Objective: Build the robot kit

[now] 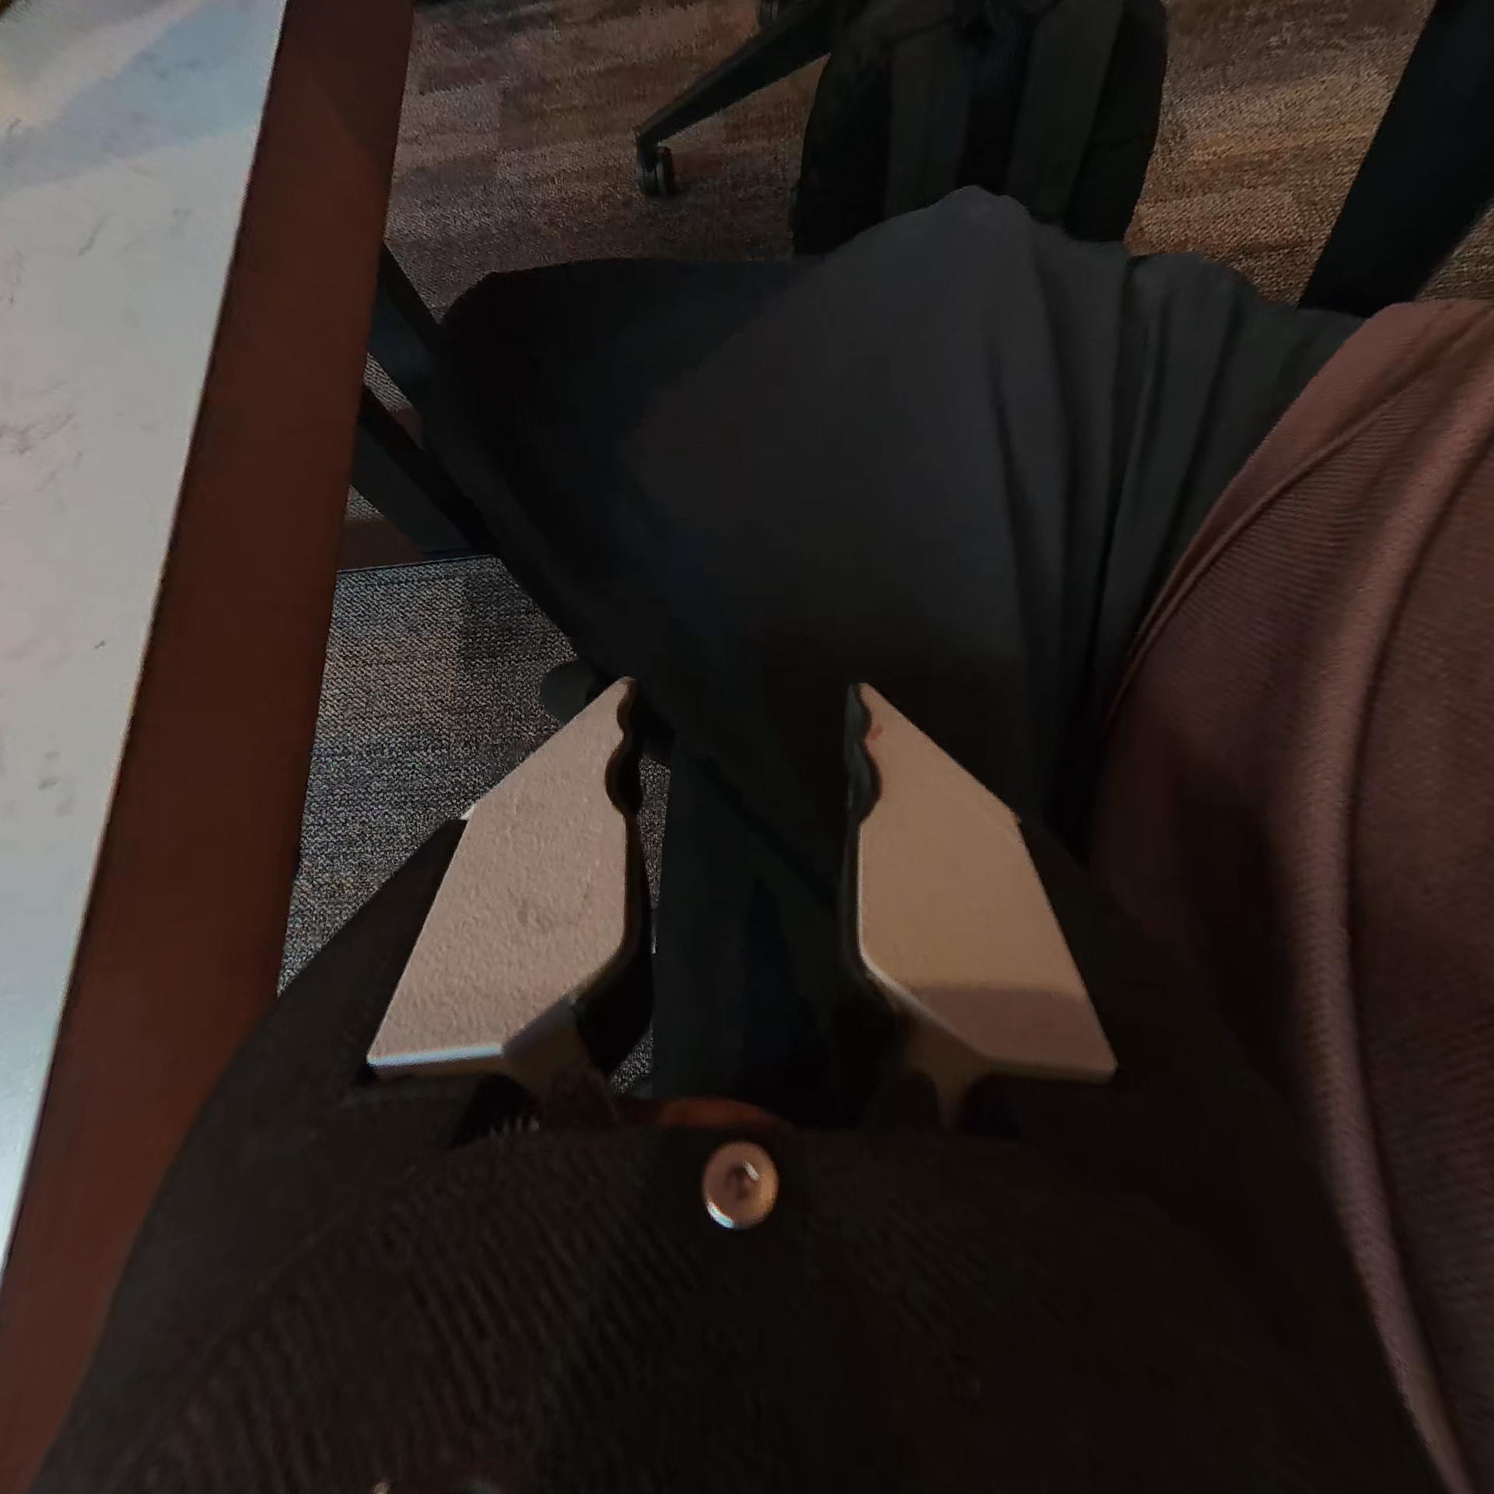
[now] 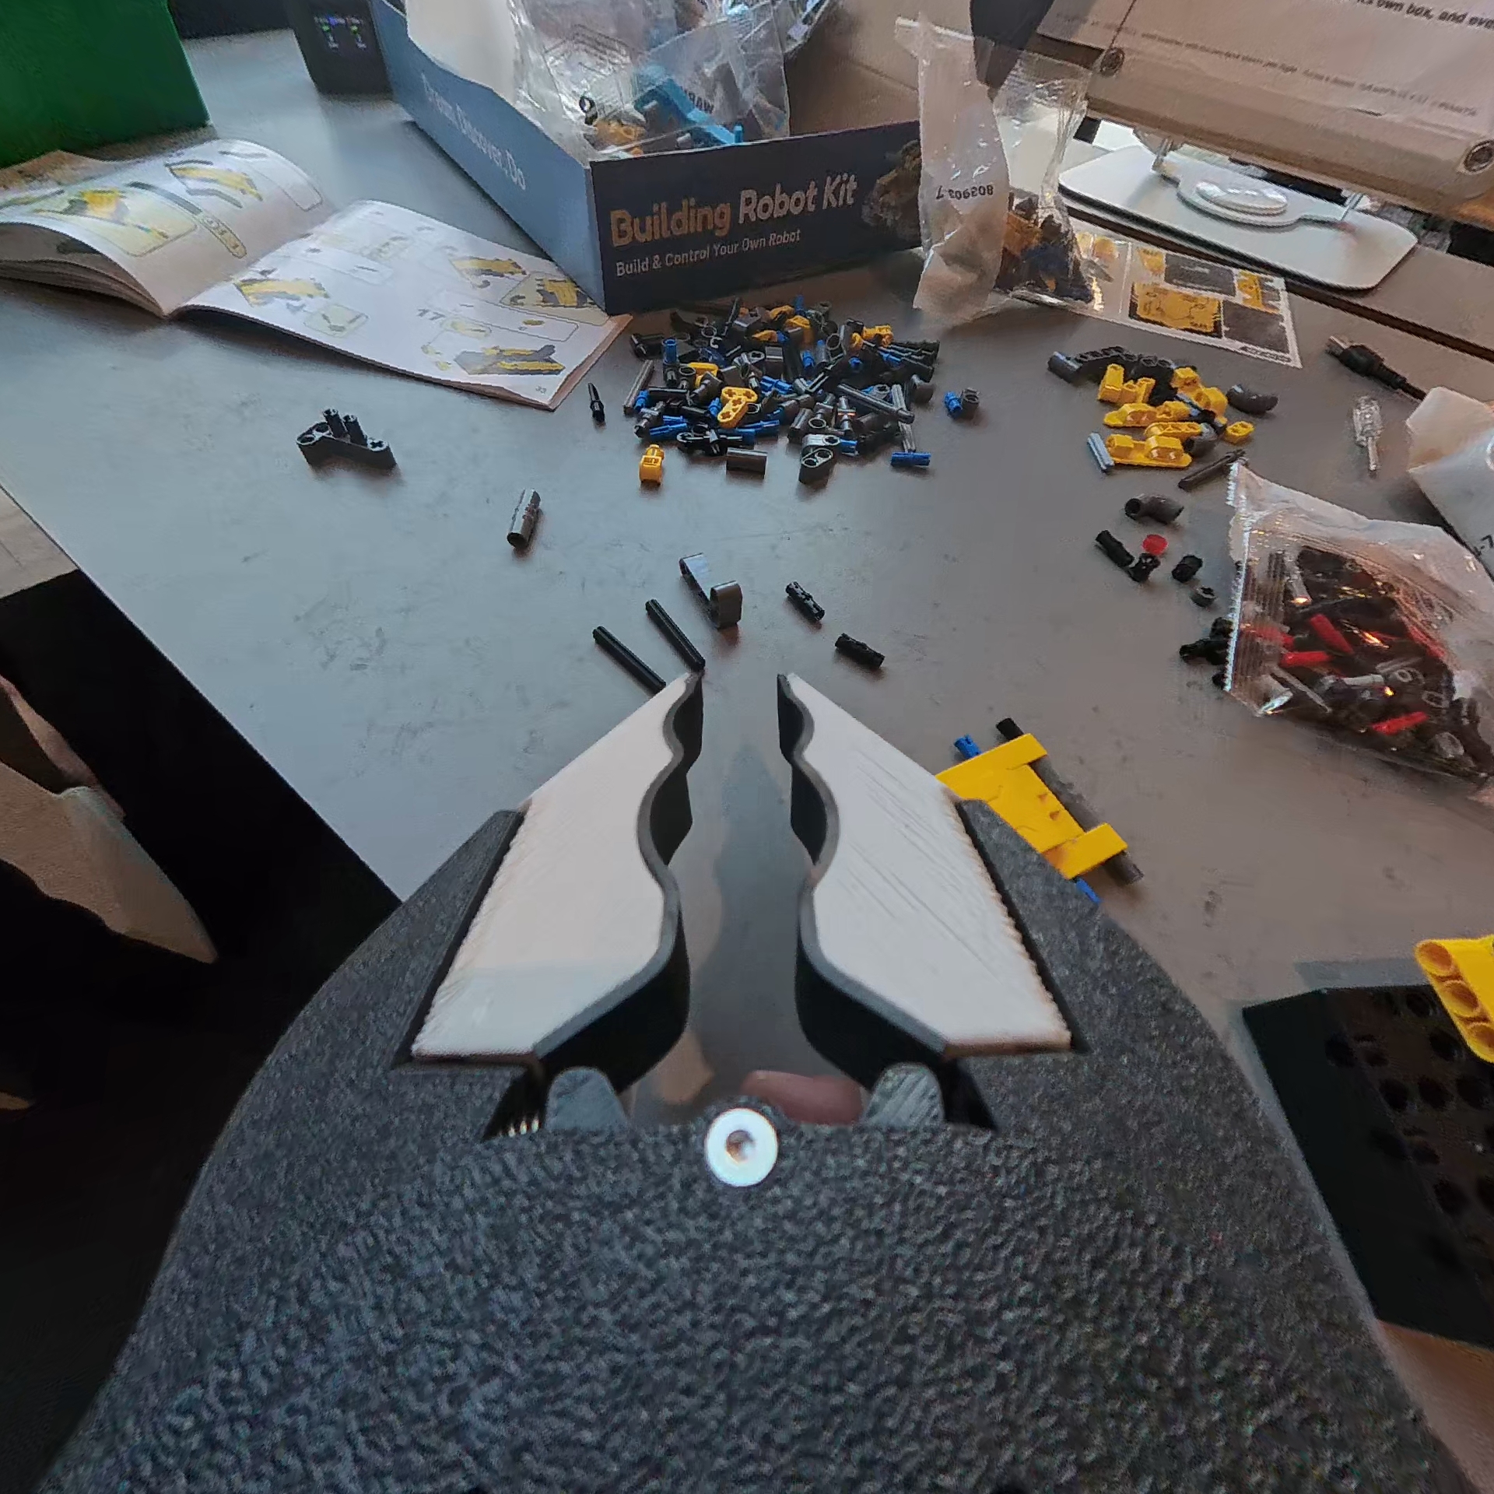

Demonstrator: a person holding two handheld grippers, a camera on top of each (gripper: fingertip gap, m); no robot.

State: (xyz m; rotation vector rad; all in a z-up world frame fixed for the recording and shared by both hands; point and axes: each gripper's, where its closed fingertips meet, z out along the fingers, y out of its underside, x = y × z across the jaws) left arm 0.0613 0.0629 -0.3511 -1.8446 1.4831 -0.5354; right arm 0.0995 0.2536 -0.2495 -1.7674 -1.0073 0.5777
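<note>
My left gripper (image 1: 742, 695) is open and empty. It hangs below the table edge (image 1: 242, 566), over a person's dark trouser leg (image 1: 889, 485) and a black chair seat (image 1: 566, 364). My right gripper (image 2: 740, 679) is open and empty, low over the grey table (image 2: 323, 606). Just beyond its tips lie two black axle rods (image 2: 675, 635), a small grey bent connector (image 2: 711, 590) and two short black pins (image 2: 858, 649). A yellow assembled frame piece (image 2: 1031, 800) lies right beside the right finger (image 2: 889, 873).
A pile of black, blue and yellow parts (image 2: 784, 380) and a smaller yellow pile (image 2: 1164, 404) lie farther off. An open instruction booklet (image 2: 323, 275), a blue kit box (image 2: 687, 186) and bags of parts (image 2: 1366, 647) stand around. A black perforated block (image 2: 1390, 1132) sits at right.
</note>
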